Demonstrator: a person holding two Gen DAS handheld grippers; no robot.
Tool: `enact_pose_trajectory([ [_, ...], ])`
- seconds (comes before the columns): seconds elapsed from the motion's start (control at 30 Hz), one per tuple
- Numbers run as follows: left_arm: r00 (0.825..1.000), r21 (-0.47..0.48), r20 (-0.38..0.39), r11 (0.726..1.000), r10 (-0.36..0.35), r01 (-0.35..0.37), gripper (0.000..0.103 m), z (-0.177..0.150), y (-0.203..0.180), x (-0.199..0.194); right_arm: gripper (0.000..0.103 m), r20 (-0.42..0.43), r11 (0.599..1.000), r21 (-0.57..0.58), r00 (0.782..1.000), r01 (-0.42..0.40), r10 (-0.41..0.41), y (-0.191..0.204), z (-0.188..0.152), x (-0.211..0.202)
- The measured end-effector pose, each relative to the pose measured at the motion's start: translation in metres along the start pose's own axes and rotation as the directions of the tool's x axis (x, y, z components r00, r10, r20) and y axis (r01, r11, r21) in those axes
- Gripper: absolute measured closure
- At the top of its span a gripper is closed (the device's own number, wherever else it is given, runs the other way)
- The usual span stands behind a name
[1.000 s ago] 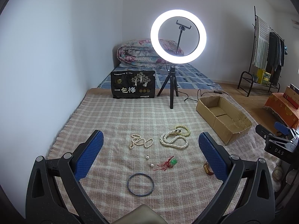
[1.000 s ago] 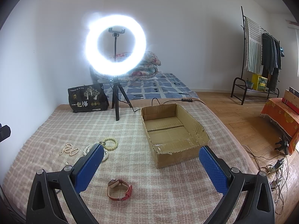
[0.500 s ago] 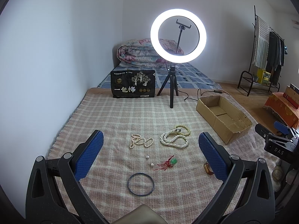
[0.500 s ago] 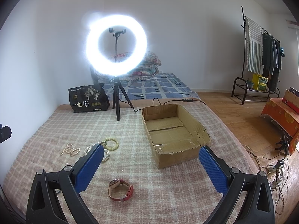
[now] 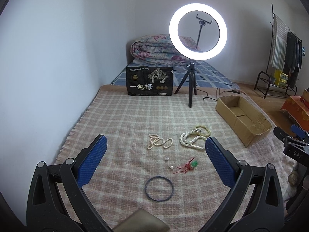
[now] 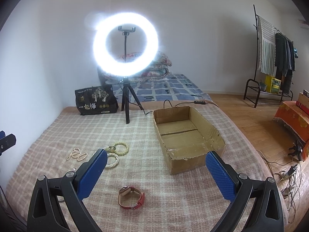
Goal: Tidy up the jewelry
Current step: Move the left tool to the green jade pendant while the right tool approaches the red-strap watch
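While both my claws, left claw (image 5: 155, 160) and right claw (image 6: 156, 171), gape wide holding nothing, the box (image 6: 213, 133) at two o'clock is empty; watch (image 6: 131, 197), beads (image 5: 159, 143), ring (image 5: 159, 188) all wait.

Blanket (image 5: 123, 116): pink-and-cream plaid. Cardboard box (image 6: 193, 147): plain brown. Watch (image 6: 131, 197): red strap, pale dial. Bangle (image 5: 159, 188): dark blue. Pearl strands (image 5: 159, 143): cream-white. Beaded bracelet (image 6: 121, 148): pale yellow. Tassel charm (image 5: 190, 165): red cord, green bead. Gripper pads (image 5: 92, 163): blue, on black arms. Bag (image 5: 149, 81): black with white characters. Ring light (image 5: 198, 31) glowed white.
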State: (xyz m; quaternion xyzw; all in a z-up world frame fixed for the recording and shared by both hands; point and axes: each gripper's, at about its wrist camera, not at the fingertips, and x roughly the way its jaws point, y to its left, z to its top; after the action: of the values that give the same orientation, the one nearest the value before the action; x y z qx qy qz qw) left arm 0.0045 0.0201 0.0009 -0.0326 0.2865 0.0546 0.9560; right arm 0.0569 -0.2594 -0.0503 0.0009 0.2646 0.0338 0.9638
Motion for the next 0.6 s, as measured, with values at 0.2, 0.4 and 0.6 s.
enact_pose_trajectory([
  [0.2,0.999,-0.011,-0.034,0.999,0.031,-0.032,0.0,-0.006,0.021,0.011,0.0,-0.005,0.997,-0.04,0.998,-0.067,0.067,0.003,-0.01,0.011],
  [0.4,0.995,-0.05,-0.092,0.998,0.036,-0.041,0.0,-0.01,0.048,0.027,0.0,-0.082,0.992,-0.115,0.996,-0.048,0.039,0.006,-0.02,0.026],
  [0.6,0.99,-0.025,-0.144,1.0,0.009,-0.013,0.001,-0.019,0.058,0.045,0.0,-0.187,0.986,-0.142,0.981,-0.084,0.057,0.004,-0.031,0.048],
])
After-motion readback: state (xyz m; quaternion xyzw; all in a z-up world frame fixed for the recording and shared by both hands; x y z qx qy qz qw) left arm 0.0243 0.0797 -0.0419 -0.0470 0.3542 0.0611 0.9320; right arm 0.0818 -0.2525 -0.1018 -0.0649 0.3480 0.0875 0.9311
